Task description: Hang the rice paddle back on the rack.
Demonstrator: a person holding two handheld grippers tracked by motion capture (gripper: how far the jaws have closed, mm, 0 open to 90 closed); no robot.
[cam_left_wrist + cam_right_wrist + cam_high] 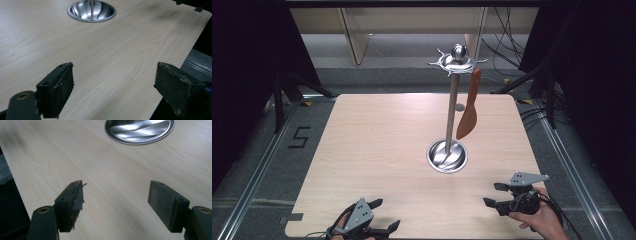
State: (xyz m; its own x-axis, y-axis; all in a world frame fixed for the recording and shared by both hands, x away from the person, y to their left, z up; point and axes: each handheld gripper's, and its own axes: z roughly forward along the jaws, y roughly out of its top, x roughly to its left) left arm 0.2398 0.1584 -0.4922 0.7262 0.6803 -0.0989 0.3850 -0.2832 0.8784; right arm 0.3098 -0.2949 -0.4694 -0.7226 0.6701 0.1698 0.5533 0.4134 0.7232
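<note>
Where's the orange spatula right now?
In the high view, the orange spatula hangs from the metal stand's top ring, right of its pole, above the round base.

Pale wood-grain table (377, 150); shiny silver stand (452, 100) ahead of both grippers, reddish-brown spatula (469, 107); black jaws.

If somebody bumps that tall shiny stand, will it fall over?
Perhaps not easily. The stand has a wide round metal base sitting flat on the table, which probably steadies it. But its pole is tall and thin with a heavy-looking top, so a push up high might tip it. The orange spatula hanging from one hook would likely swing.
</note>
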